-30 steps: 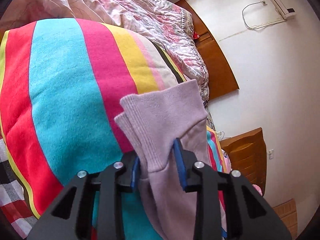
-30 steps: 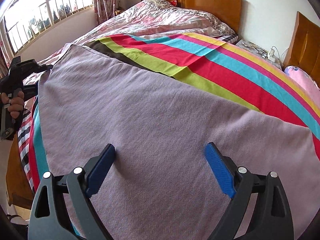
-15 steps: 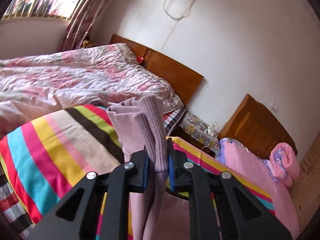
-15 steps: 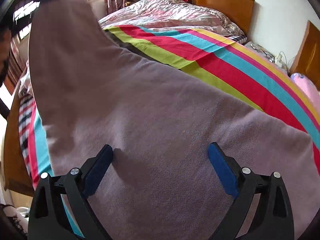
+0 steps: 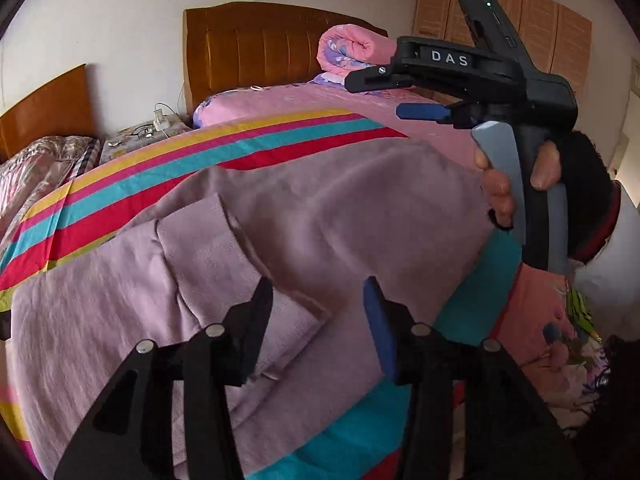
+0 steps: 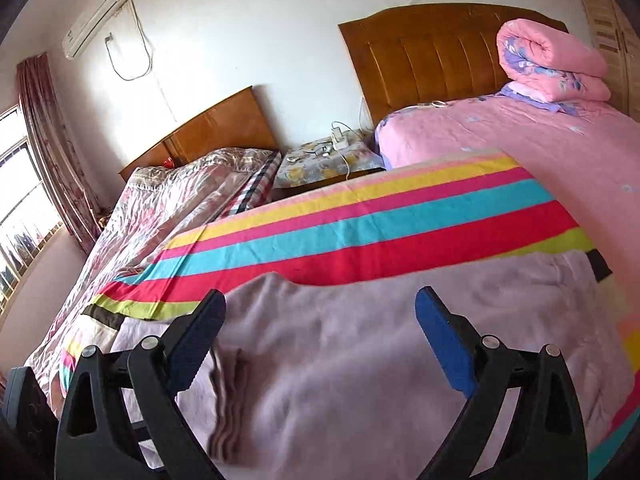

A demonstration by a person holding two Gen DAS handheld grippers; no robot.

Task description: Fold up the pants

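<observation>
Lilac pants [image 5: 320, 216] lie folded over on the striped blanket [image 5: 248, 148], just under both grippers. Left gripper [image 5: 318, 316] opening, nothing between pads; right gripper [image 6: 320, 336] spread, empty. Soft, light, limp knit; best pinched at ribbed cuff [image 5: 208, 248] or folded edge.

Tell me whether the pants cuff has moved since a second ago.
Yes. The cuff, earlier lifted in the left gripper, now lies folded over the pants on the striped blanket; the jaws are opening.

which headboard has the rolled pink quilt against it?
The taller right headboard, with vertical grooves; the rolled pink quilt leans on it. The lower left headboard has none.
</observation>
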